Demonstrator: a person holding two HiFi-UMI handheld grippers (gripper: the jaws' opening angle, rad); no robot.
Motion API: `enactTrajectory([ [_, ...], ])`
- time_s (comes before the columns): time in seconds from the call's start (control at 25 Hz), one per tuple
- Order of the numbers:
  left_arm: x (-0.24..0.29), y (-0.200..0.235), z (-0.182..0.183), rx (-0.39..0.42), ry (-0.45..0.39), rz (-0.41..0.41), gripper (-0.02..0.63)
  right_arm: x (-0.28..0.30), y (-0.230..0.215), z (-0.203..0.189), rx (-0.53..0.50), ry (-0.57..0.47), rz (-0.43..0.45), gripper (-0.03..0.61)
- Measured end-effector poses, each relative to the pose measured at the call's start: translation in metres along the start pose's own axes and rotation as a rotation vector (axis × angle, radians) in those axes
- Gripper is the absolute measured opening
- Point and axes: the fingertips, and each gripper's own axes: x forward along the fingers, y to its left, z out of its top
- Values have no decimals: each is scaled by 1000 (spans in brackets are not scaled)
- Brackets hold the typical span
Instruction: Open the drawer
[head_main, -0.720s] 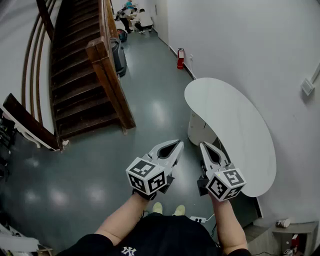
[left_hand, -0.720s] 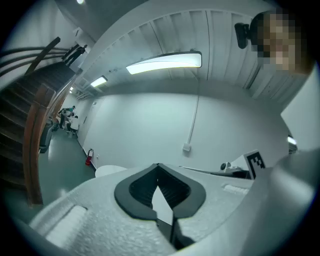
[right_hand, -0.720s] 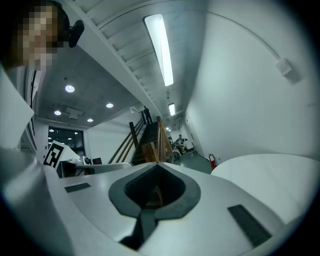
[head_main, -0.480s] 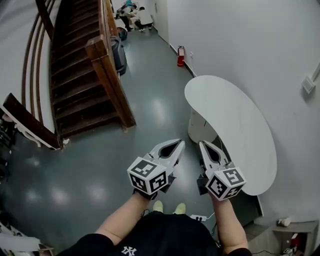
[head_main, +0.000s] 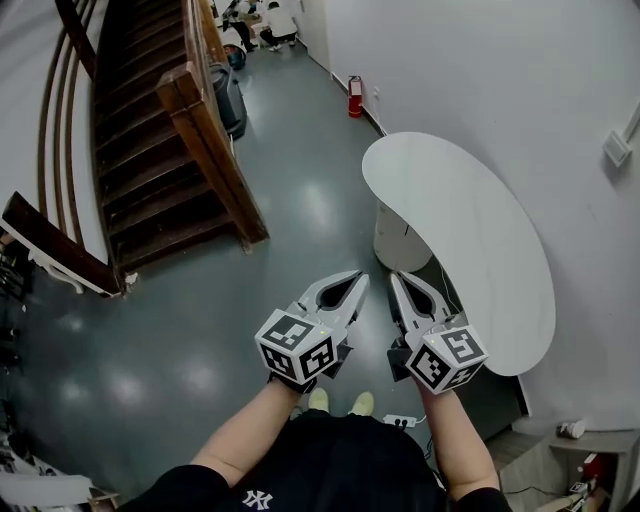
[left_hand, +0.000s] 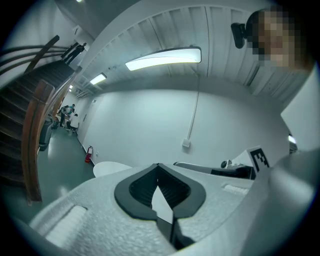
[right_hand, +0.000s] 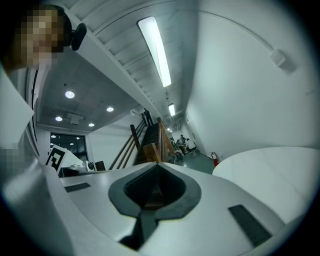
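No drawer shows in any view. In the head view I hold both grippers level at waist height over the dark grey floor, side by side. My left gripper (head_main: 358, 279) is shut with nothing in it, its tips meeting in its own view (left_hand: 158, 166). My right gripper (head_main: 394, 277) is also shut and empty, its tips closed (right_hand: 156, 164). It hangs just left of a white kidney-shaped table (head_main: 470, 240). The table's white round base (head_main: 398, 243) stands just beyond the right gripper's tips.
A dark wooden staircase (head_main: 150, 130) with a thick newel post (head_main: 205, 150) rises at the left. A red fire extinguisher (head_main: 354, 96) stands by the white wall. People (head_main: 262, 18) sit far down the corridor. A power strip (head_main: 400, 422) lies by my feet.
The whole head view has shifted a little, with table and stairs sliding up and left. Both grippers stay shut and side by side, the right one slightly closer to the left.
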Motion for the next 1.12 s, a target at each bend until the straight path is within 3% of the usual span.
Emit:
enactTrajectory([
  [0.32, 28, -1, -22, 22, 38, 38, 9, -2, -23, -15, -54, 27, -16, 15],
  [0.64, 60, 5, -42, 26, 84, 65, 9, 4, -65, -24, -38, 53, -40, 15],
  [0.88, 94, 37, -49, 10, 98, 63, 9, 35, -94, -23, -51, 57, -57, 15],
  [1.12, 143, 95, -59, 0, 102, 35, 9, 93, -141, -26, -84, 74, -102, 15],
])
